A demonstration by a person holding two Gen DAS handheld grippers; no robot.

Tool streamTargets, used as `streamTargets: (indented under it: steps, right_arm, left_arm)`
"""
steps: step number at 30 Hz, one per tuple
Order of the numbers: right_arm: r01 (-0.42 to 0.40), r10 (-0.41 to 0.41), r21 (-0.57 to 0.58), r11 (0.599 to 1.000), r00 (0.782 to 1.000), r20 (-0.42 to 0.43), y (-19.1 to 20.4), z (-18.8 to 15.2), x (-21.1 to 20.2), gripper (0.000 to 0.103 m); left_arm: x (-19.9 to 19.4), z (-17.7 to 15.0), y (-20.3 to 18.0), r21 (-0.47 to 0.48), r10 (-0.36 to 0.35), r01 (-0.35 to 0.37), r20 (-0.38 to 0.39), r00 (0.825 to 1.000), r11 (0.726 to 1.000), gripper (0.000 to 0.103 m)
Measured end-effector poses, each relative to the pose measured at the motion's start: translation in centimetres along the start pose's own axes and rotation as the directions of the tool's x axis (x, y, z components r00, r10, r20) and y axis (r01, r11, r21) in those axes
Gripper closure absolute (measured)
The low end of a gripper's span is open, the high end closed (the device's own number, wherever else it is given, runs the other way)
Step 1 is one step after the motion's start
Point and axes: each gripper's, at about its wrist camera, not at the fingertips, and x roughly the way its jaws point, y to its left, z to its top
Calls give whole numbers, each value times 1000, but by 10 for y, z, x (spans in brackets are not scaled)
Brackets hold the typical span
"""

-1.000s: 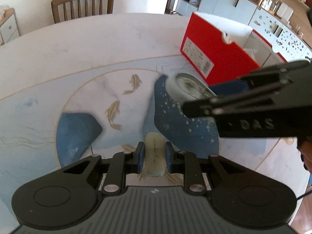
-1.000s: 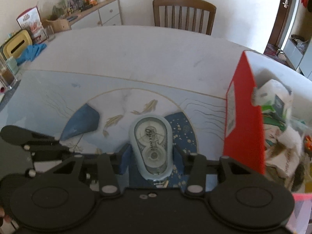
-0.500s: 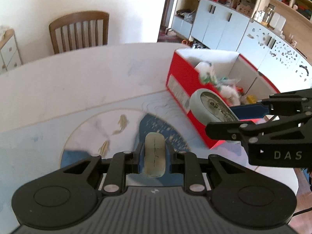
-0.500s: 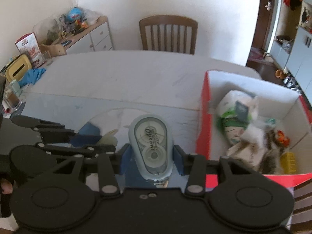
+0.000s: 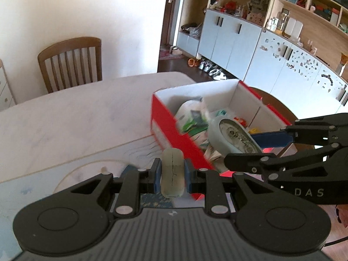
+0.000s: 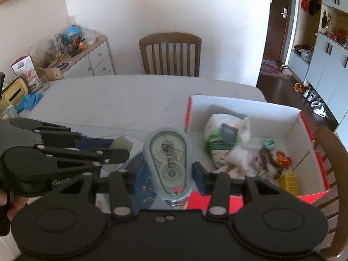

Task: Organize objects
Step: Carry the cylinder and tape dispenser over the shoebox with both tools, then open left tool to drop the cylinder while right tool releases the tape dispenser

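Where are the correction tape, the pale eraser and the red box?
correction tape (image 6: 168, 163): right wrist view, its clear face.
pale eraser (image 5: 173, 171): left wrist view, its top face.
red box (image 5: 167, 119): left wrist view, its red outer wall.

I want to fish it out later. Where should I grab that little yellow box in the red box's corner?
Probably by its two long flat sides, coming straight down from above. The little yellow box lies low in the near corner of the red box, whose walls block reaching in from the side.
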Motion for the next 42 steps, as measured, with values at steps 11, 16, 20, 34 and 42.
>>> streamTargets:
  steps: [11, 16, 20, 34, 42]
  right_arm:
    - [1, -1, 17, 1000, 1000, 18, -62, 0, -12, 58]
    - [10, -10, 27, 1000, 1000, 18, -97, -1, -11, 58]
    - [29, -29, 46, 999, 999, 20, -125, 0, -9, 58]
    - [57, -57, 77, 995, 998, -3, -189, 8, 24, 58]
    - [33, -30, 40, 999, 998, -62, -189, 6, 60, 59]
  left_arm:
    - [27, 24, -50, 18, 4, -4, 3, 1000, 1000, 82]
    - [43, 31, -68, 24, 16, -16, -8, 1000, 1000, 82]
    - [56, 37, -79, 28, 30, -29, -16, 999, 999, 82]
    - [113, 63, -103, 39, 75, -72, -72, 995, 997, 82]
    - [151, 73, -104, 51, 130, -125, -98, 987, 991, 82]
